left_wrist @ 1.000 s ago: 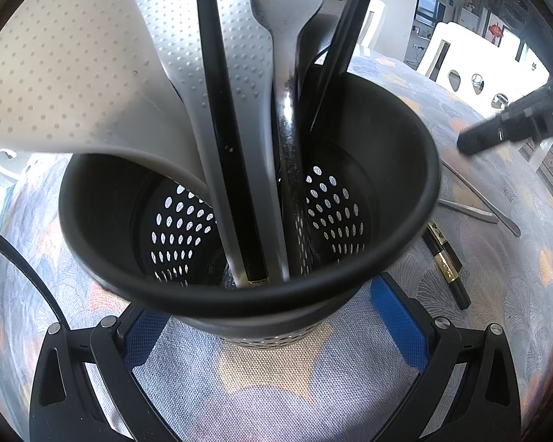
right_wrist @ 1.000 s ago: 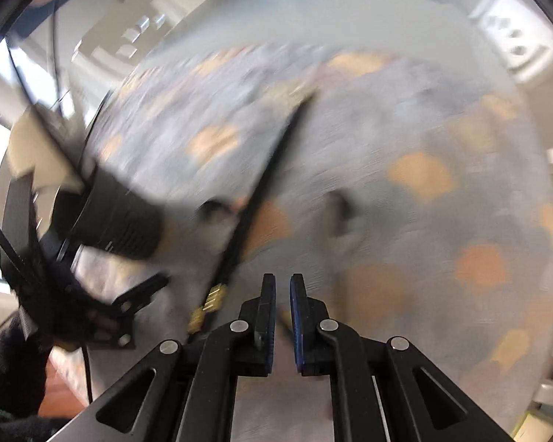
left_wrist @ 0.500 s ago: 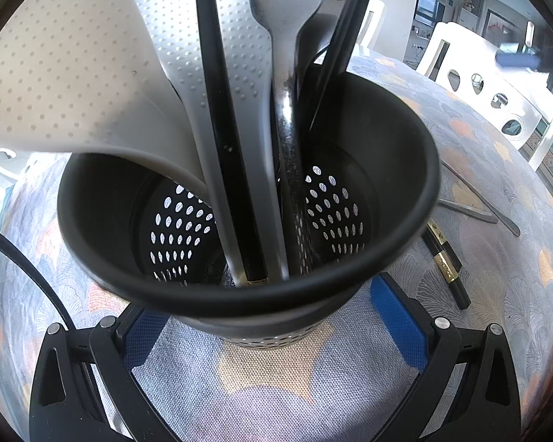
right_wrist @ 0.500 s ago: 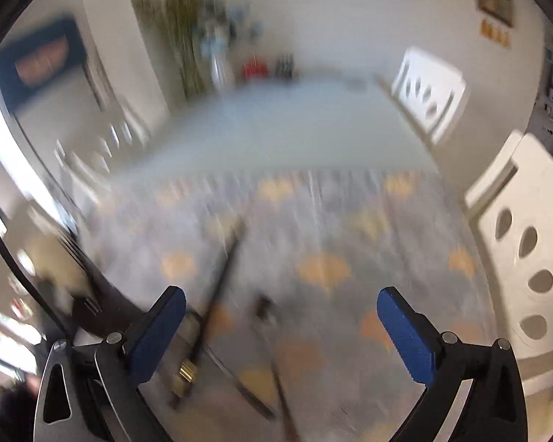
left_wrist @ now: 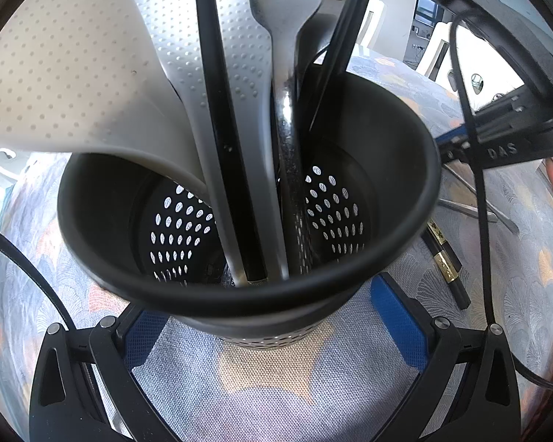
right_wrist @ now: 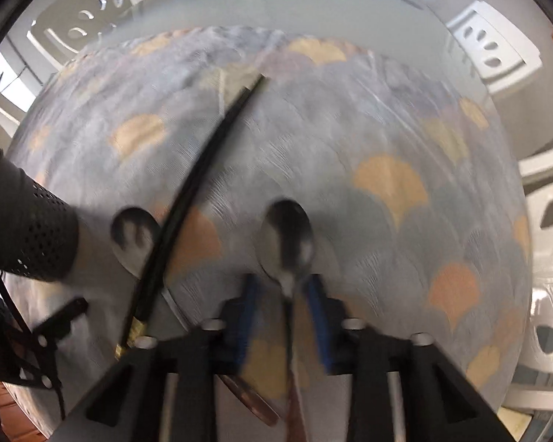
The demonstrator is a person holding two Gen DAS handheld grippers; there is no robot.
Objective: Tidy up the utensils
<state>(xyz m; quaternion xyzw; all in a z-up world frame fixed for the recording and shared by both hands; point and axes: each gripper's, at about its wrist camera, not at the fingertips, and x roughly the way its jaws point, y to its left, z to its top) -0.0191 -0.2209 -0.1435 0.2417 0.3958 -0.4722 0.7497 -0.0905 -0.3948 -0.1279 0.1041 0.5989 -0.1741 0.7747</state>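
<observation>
My left gripper (left_wrist: 272, 316) is shut on the black perforated utensil holder (left_wrist: 405, 154), its blue pads against the holder's base. The holder contains a white dotted spatula (left_wrist: 62, 73), a grey dotted spoon handle (left_wrist: 232, 55), a steel fork (left_wrist: 284, 7) and black chopsticks (left_wrist: 217, 118). In the right wrist view the holder (right_wrist: 33, 232) stands at the left. My right gripper (right_wrist: 282, 283) is open, its blue pads (right_wrist: 249, 291) on either side of the handle of a steel spoon (right_wrist: 287, 235) lying on the tablecloth. A second spoon (right_wrist: 132, 235) and a black chopstick (right_wrist: 202, 173) lie to its left.
The table wears a blue-grey cloth with orange fan shapes (right_wrist: 387, 180). White chairs (right_wrist: 494, 44) stand around it. A gold-banded black chopstick (left_wrist: 444, 261) and steel handles (left_wrist: 472, 210) lie right of the holder. The right gripper body and its cable (left_wrist: 497, 140) hang there too.
My right gripper swung up and opened wide, then came down and narrowed around the spoon handle on the cloth. My left gripper and the holder stayed put.
</observation>
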